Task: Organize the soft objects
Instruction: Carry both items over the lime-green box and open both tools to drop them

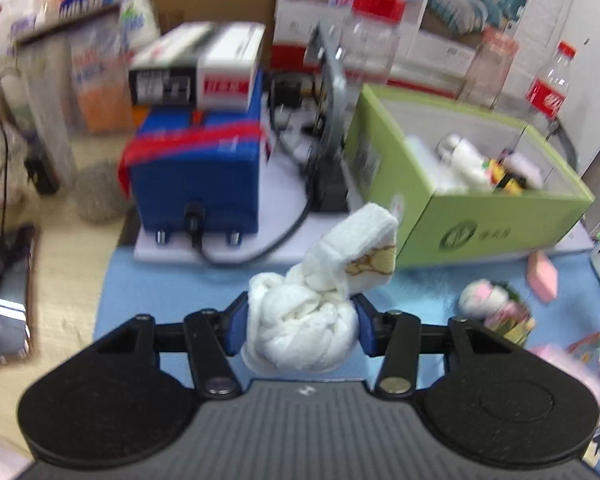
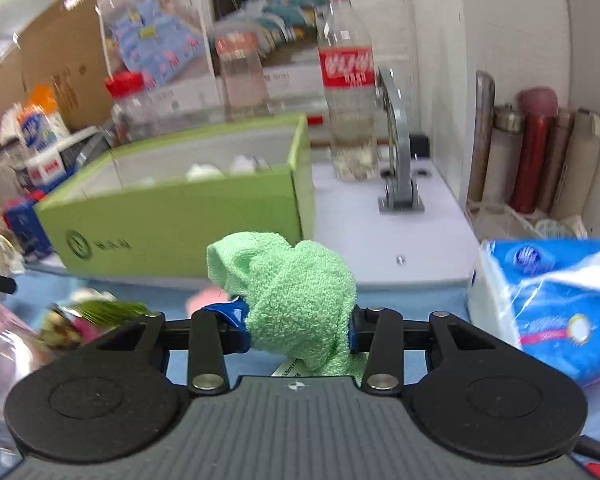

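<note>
The left claw (image 1: 300, 322) pinches a white towel (image 1: 312, 308); the right claw (image 2: 298, 326) pinches a green towel (image 2: 296, 292). The open green box (image 1: 500, 216) lies just ahead, slightly nearer the left claw.

The white towel (image 1: 304, 320) is soft, nubbly terry cloth with a tan woven patch, and the green towel (image 2: 300, 304) is the same looped, matt cloth. The green box (image 1: 476, 216) looks like smooth matt cardboard, while the bottle (image 2: 350, 92) is clear glossy plastic with a shiny red label. The tissue pack (image 2: 540, 312) wears crinkled glossy film, the surface (image 1: 168, 284) a matt blue cover.
</note>
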`<state>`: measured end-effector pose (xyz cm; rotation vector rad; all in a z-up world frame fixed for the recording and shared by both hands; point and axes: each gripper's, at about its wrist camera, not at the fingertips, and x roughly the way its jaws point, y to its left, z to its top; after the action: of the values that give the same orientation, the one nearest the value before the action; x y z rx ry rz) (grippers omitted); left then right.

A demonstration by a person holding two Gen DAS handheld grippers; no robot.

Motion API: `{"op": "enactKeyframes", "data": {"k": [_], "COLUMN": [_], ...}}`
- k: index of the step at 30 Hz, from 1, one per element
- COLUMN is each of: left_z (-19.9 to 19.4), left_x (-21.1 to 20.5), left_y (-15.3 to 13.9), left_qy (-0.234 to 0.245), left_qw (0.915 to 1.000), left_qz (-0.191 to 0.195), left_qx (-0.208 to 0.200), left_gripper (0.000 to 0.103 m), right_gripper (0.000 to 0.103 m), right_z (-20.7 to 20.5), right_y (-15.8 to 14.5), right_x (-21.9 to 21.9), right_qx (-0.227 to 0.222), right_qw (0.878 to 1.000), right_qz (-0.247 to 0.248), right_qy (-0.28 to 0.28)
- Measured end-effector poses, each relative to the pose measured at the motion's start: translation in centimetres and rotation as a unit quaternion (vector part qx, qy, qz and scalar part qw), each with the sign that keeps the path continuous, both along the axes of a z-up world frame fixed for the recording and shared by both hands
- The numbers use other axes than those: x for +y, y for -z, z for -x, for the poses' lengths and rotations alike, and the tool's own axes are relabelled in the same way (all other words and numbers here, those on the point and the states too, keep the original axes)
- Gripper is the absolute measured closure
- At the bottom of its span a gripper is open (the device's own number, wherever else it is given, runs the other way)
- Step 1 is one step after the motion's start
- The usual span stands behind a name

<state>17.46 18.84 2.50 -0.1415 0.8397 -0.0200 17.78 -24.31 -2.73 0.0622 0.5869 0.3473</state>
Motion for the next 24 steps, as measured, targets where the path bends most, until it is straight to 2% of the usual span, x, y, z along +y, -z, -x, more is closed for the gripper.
{"op": "enactKeyframes", "data": {"k": [5, 7, 9, 10, 11, 12, 13, 15, 17, 19, 21, 24], "left_z": [-5.0, -7.7, -10.5, -11.4, -12.3, -12.8, -13.1, -13.2, -12.9, -12.4, -11.6, -9.8], "left_x": [-3.4, -4.8, -6.1, -6.6, -7.1, -7.4, -7.7, -7.8, -7.6, -7.3, -6.9, -6.3], "left_y": [-5.1, -5.7, -5.4, -5.1, -4.6, -4.3, -4.0, -3.8, -3.9, -4.1, -4.4, -4.6], "left_qy": [0.034, 0.050, 0.059, 0.060, 0.055, 0.049, 0.047, 0.045, 0.043, 0.039, 0.034, 0.031], "left_qw": [0.9979, 0.9971, 0.9971, 0.9971, 0.9973, 0.9976, 0.9977, 0.9974, 0.9975, 0.9975, 0.9975, 0.9977], "left_qz": [0.000, 0.005, 0.010, 0.009, 0.007, 0.003, -0.001, -0.001, -0.003, -0.005, -0.007, 0.000], "left_qx": [-0.054, -0.057, -0.048, -0.046, -0.047, -0.049, -0.050, -0.056, -0.057, -0.059, -0.062, -0.060], "left_gripper": [0.053, 0.052, 0.047, 0.035, 0.018, 0.015, 0.010, 0.000, 0.000, 0.000, 0.000, 0.001], "right_gripper": [0.076, 0.075, 0.071, 0.070, 0.068, 0.065, 0.065, 0.059, 0.057, 0.054, 0.052, 0.051], "right_z": [-1.9, -4.5, -7.2, -8.6, -9.8, -10.9, -11.9, -13.8, -14.5, -14.1, -13.2, -12.1], "right_y": [-5.9, -7.3, -7.8, -7.7, -7.4, -7.0, -6.5, -5.3, -4.7, -5.1, -5.8, -6.9], "right_x": [2.4, 4.6, 6.5, 7.5, 8.3, 9.1, 9.8, 11.0, 11.2, 10.8, 10.6, 9.6], "right_qx": [-0.067, -0.074, -0.068, -0.058, -0.049, -0.035, -0.018, 0.047, 0.065, 0.047, 0.011, -0.016], "right_qw": [0.997, 0.996, 0.995, 0.996, 0.996, 0.996, 0.996, 0.995, 0.994, 0.997, 0.998, 0.999], "right_qz": [0.020, 0.037, 0.048, 0.051, 0.053, 0.053, 0.055, 0.068, 0.038, 0.010, 0.013, 0.001], "right_qy": [-0.024, -0.038, -0.049, -0.055, -0.060, -0.065, -0.063, -0.057, -0.076, -0.068, -0.059, -0.049]}}
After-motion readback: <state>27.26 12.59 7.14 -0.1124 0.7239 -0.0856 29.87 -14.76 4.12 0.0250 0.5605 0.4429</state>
